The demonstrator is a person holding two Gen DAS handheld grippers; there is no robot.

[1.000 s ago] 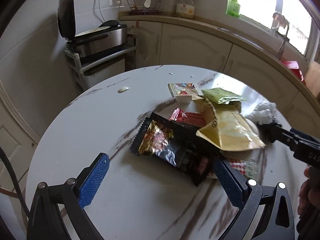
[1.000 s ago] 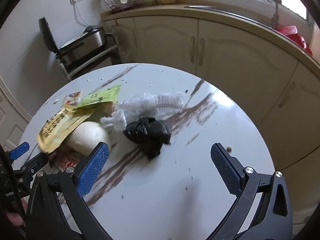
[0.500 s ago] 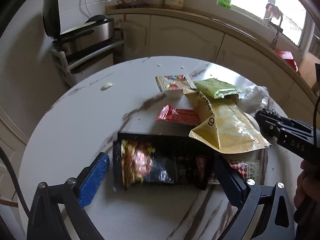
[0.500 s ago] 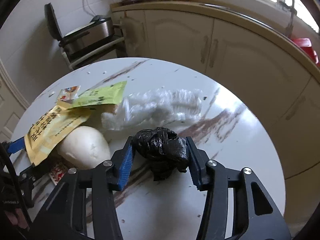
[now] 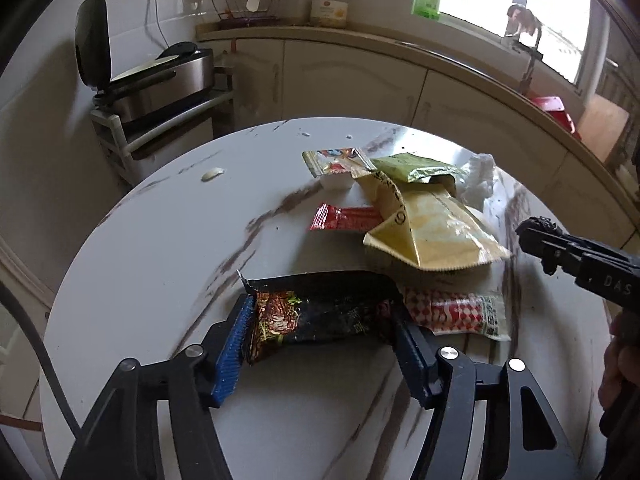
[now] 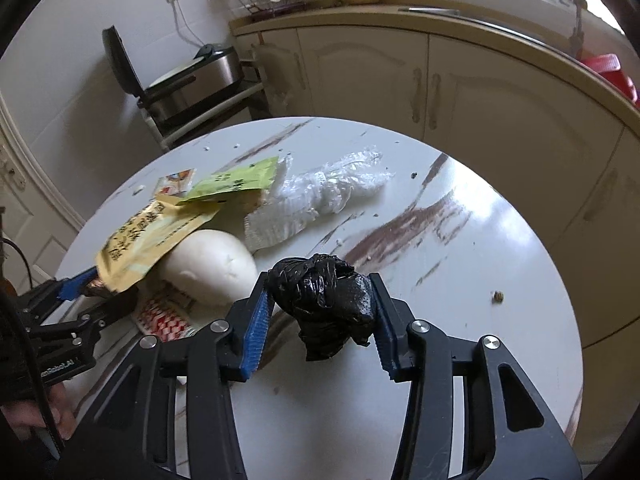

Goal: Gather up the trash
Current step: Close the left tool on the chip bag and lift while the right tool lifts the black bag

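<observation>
My left gripper [image 5: 322, 320] is shut on a black snack wrapper [image 5: 320, 312] at the near side of a round white marble table [image 5: 160, 248]. Behind it lie a yellow pouch [image 5: 432, 232], a green packet [image 5: 416, 168], a red sachet [image 5: 344, 218] and a red-checked wrapper [image 5: 456, 312]. My right gripper [image 6: 320, 312] is shut on a crumpled black plastic bag [image 6: 328, 300], held just above the table. The right gripper also shows at the right edge of the left wrist view [image 5: 560, 252].
A white round lump [image 6: 212, 268] and a white mesh wrap [image 6: 320, 196] lie by the pouch. Cream cabinets [image 6: 440, 80] curve behind the table. An open-lidded appliance [image 5: 152, 84] sits on a rack at the left. Crumbs [image 6: 498, 297] dot the table.
Both grippers closed: the left on the black snack wrapper, the right on the black plastic bag, which has lifted slightly off the table.
</observation>
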